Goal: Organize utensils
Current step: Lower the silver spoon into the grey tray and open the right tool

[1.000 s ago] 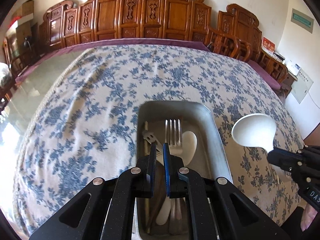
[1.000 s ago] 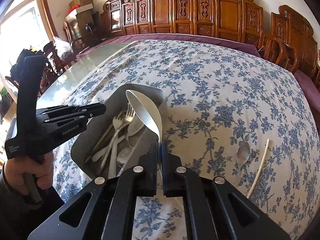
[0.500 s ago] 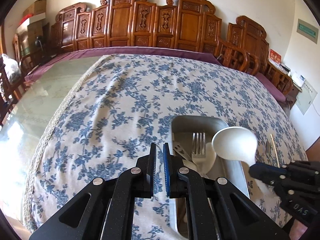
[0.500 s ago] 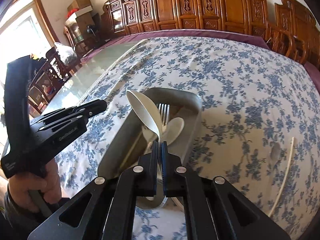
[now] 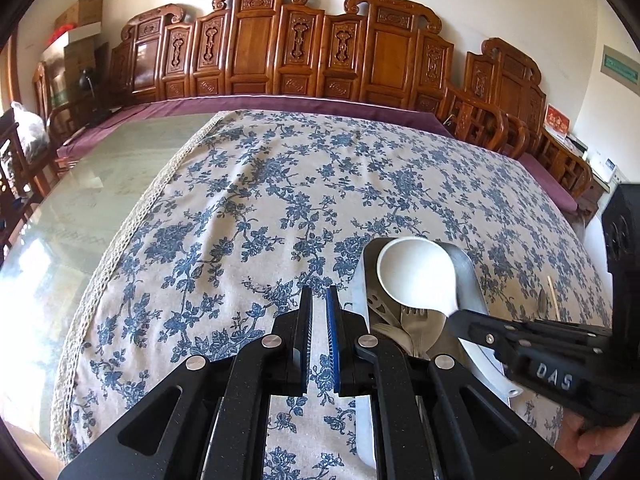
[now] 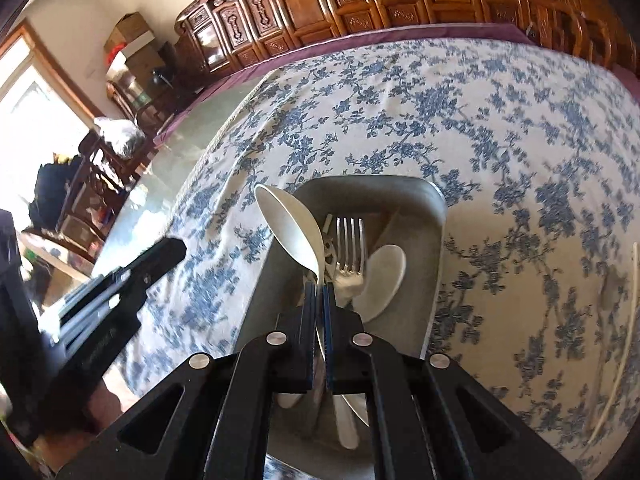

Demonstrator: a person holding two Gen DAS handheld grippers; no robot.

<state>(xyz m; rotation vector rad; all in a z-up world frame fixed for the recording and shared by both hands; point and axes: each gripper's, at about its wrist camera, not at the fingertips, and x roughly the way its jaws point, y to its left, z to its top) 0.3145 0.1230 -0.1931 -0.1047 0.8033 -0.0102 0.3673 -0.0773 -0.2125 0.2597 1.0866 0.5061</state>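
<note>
While the right gripper (image 6: 319,292) pinches the handle of a white ladle (image 6: 290,228) between its closed fingers, the ladle's bowl hangs over the left edge of a metal tray (image 6: 438,216) that sits on the blue-flowered tablecloth (image 6: 500,112). Inside the tray lie a metal fork (image 6: 351,244), a white spoon (image 6: 382,280) just right of the fork, and a slotted utensil partly hidden under them. In the left wrist view the ladle (image 5: 418,274) is seen from the side, its bowl above the far end of the tray (image 5: 474,280), with the right gripper (image 5: 460,316) reaching in from the right. The left gripper (image 5: 319,300) hangs over bare tablecloth (image 5: 280,184) just left of the tray, its fingers pressed nearly together with only a thin slit between them and nothing held. To the right of the tray, well apart from it, a pale chopstick (image 6: 626,328) and a metal spoon (image 6: 610,284) lie on the cloth.
</note>
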